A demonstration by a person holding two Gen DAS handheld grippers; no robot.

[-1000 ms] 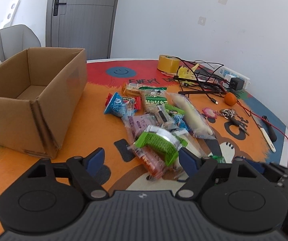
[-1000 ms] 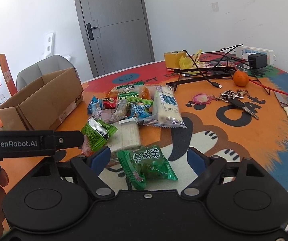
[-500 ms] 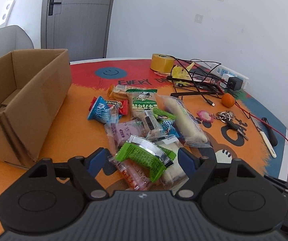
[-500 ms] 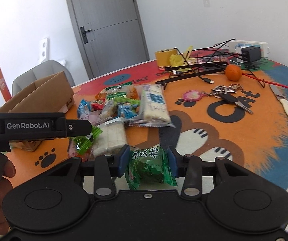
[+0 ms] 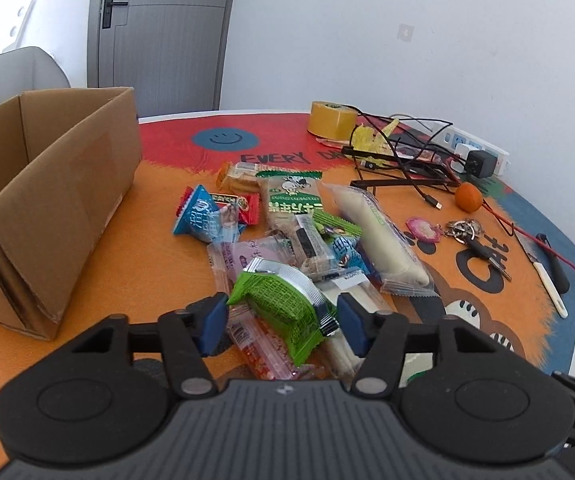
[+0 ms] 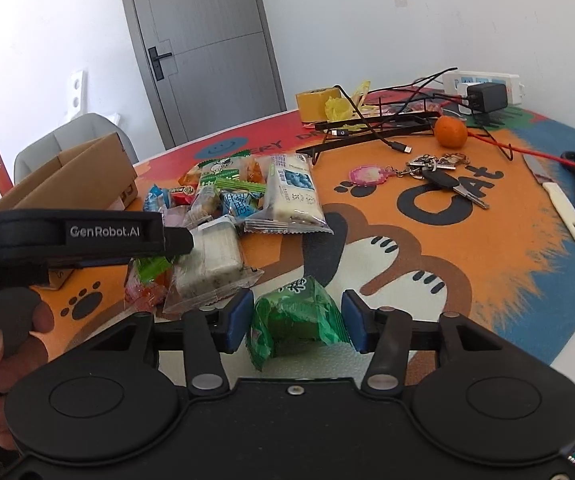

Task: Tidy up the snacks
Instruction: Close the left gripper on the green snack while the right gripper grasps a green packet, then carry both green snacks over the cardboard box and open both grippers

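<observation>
A pile of wrapped snacks (image 5: 307,232) lies in the middle of the colourful table mat. An open cardboard box (image 5: 47,200) stands at the left. My left gripper (image 5: 281,322) has its pads on either side of a bright green snack pack (image 5: 279,308) at the near edge of the pile; the pads touch its ends. My right gripper (image 6: 297,322) is shut on a dark green snack packet (image 6: 297,320), lifted off the mat. The left gripper body (image 6: 79,236) shows in the right wrist view, over the pile (image 6: 243,200).
A yellow tape roll (image 5: 331,122), cables, a power strip (image 5: 475,152), an orange (image 5: 468,197), keys (image 5: 467,232) and a white-handled knife (image 5: 547,280) lie at the back and right. A grey chair (image 5: 15,72) stands behind the box. The table edge runs along the right.
My right gripper closed on the dark green packet and raised it. My left gripper moved forward and narrowed around the bright green pack.
</observation>
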